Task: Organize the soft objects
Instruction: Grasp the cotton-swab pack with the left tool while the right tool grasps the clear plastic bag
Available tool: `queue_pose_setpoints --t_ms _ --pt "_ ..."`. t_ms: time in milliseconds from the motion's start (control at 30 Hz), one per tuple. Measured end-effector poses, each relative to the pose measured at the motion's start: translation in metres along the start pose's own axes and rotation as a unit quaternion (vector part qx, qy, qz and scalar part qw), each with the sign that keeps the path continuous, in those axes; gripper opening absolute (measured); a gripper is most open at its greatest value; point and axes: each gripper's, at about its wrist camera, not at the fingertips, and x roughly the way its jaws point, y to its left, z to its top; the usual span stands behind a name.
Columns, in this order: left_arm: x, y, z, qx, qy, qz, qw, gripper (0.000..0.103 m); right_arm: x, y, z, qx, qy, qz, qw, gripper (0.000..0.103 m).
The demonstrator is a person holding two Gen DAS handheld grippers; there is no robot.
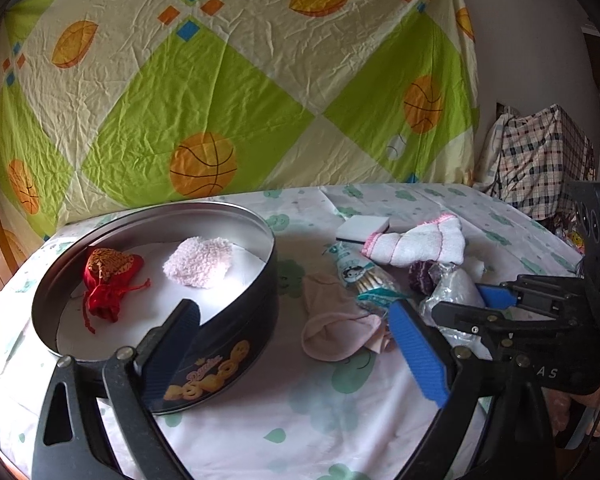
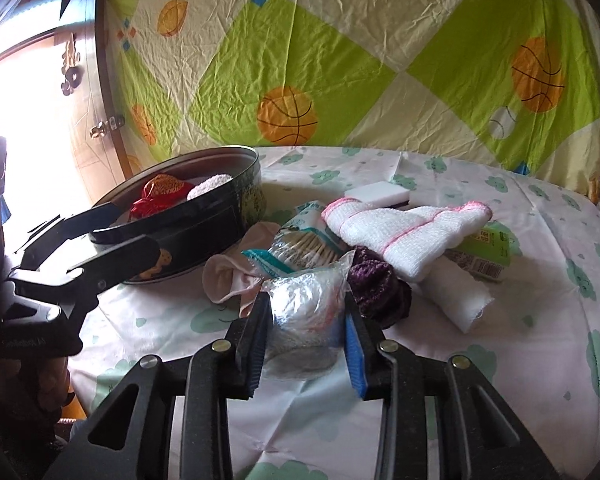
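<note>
My right gripper (image 2: 306, 304) is shut on a crinkled clear plastic bag (image 2: 308, 300) with something white inside, one pad pressing each side. Beside the bag lie a purple knitted piece (image 2: 380, 288), a pink sock (image 2: 228, 280), a white towel with pink edging (image 2: 404, 232) and a rolled white cloth (image 2: 464, 296). The round black biscuit tin (image 1: 236, 344) holds a red drawstring pouch (image 1: 112, 280) and a fluffy pale pink pad (image 1: 198, 262). My left gripper (image 1: 292, 308) stands open at the tin's near wall, with nothing gripped.
A pack of cotton swabs (image 2: 300, 248), a white sponge block (image 2: 380, 194) and a green packet (image 2: 488, 248) lie among the soft things. A green and cream sheet with basketballs (image 1: 220, 100) hangs behind the table. A checked cloth (image 1: 540, 160) is heaped at far right.
</note>
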Motion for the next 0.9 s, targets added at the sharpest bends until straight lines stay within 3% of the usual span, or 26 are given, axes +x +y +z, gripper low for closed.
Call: queue_pose_setpoints --t_ms 200,533,700,900 --pt "0.019 -0.02 0.014 0.016 0.004 -0.012 0.9998 0.096 -0.008 -0.012 0.013 0.021 -0.033 -0.044 0.998 0.036" --pt "0.066 -0.05 0.029 0.032 0.057 -0.038 0.9971 0.084 -0.02 -0.031 0.03 0.026 -0.079 -0.133 0.988 0.036" --pt "0.09 -0.063 0.032 0.042 0.092 -0.039 0.9941 0.059 -0.014 -0.041 0.034 0.041 -0.081 -0.131 0.987 0.037" --pt "0.111 -0.062 0.03 0.023 0.137 -0.056 0.9887 0.057 -0.01 -0.043 0.033 0.046 -0.071 -0.122 0.989 0.037"
